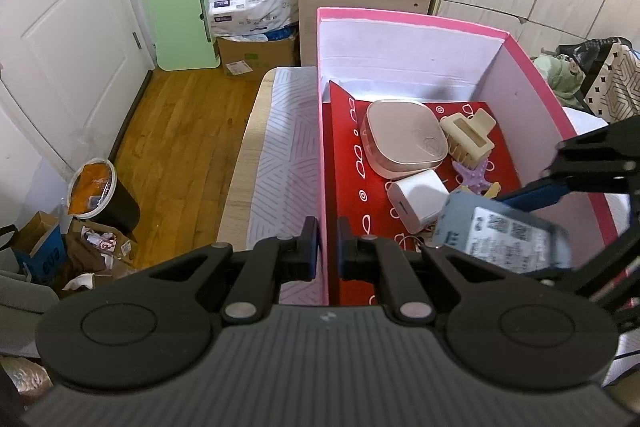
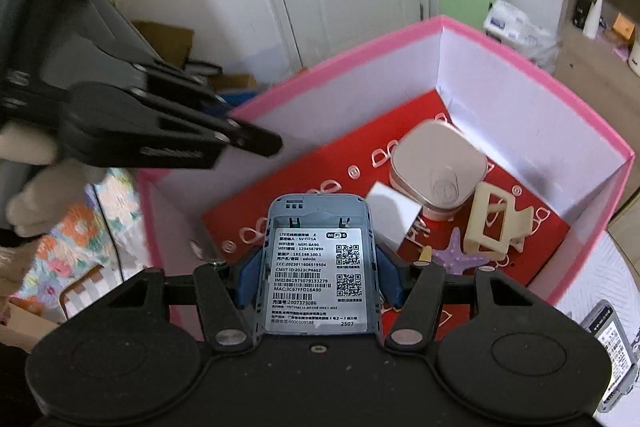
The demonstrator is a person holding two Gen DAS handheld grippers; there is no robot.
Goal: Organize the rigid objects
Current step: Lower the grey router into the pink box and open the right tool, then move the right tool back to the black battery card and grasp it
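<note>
Left claw (image 1: 328,247): shut on the near-left wall of the pink box (image 1: 412,15), one blue pad outside, one inside, box wall pinched between.

Right claw (image 2: 318,267): clamped on a grey router (image 2: 316,267), blue pads pressed on its two long sides, label side with QR codes up. Router held above the near part of the box, over the red liner (image 2: 304,183), not touching it. Same router in the left view (image 1: 504,239), blurred, hanging at the near-right of the box interior.

Inside the box, on the liner:
- beige case (image 1: 404,137), rounded square, toward the far wall, roughly mid-box
- white charger (image 1: 418,199), just nearer than the case, touching or almost touching it
- cream hair clip (image 1: 468,135), just right of the case, leaning, partly atop the other bits
- purple starfish (image 1: 474,175), under the clip's near edge, right of the charger
- small yellow piece (image 1: 492,189) next to the starfish, too small to identify

Box white inside, pink on rim and outer walls. Box on a patterned cloth (image 1: 284,155) over the bench. Second grey labelled device (image 2: 612,355) outside the box, beyond its right wall, lying on the cloth.
</note>
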